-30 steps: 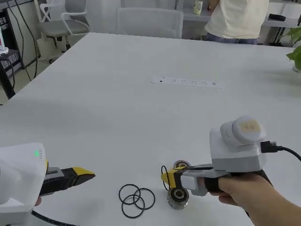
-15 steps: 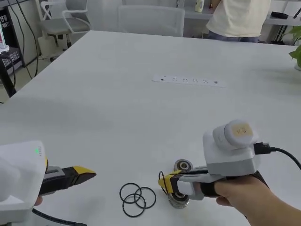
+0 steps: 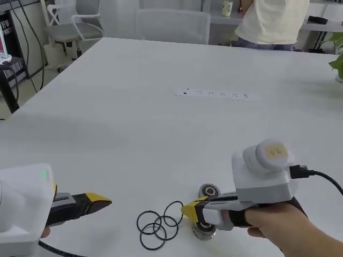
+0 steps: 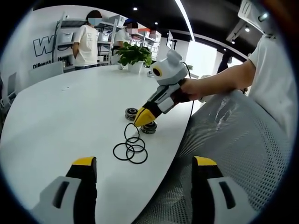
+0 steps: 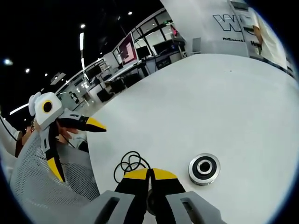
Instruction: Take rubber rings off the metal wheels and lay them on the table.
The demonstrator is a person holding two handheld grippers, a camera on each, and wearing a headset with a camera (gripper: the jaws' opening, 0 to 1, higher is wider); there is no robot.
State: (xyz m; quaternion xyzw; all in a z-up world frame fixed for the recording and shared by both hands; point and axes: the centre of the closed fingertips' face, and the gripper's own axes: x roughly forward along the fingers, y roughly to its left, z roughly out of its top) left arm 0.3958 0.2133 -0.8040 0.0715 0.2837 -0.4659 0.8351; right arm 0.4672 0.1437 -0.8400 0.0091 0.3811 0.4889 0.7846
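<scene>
My right gripper [image 3: 188, 210] is shut on a thin black rubber ring [image 3: 174, 212] that hangs from its yellow tips down to the white table [image 3: 161, 134]. Left of it lie three loose black rings [image 3: 153, 227], overlapping. One metal wheel [image 3: 209, 191] lies flat just behind the gripper. Another wheel [image 3: 203, 231] sits partly hidden under it. In the right gripper view the shut gripper [image 5: 149, 175] holds the ring [image 5: 133, 161], with a wheel [image 5: 204, 168] to the right. My left gripper [image 4: 144, 163] stands open and empty, short of the rings [image 4: 131, 151].
A white power strip [image 3: 214, 94] lies at the table's middle. Grey chairs [image 3: 171, 24] and a standing person [image 3: 273, 21] are at the far edge, a plant [image 3: 337, 56] at the far right. The near table edge is close to the rings.
My right gripper has carried the ring down and left from beside the wheel, so it now touches the loose rings. The left gripper has hardly moved.
</scene>
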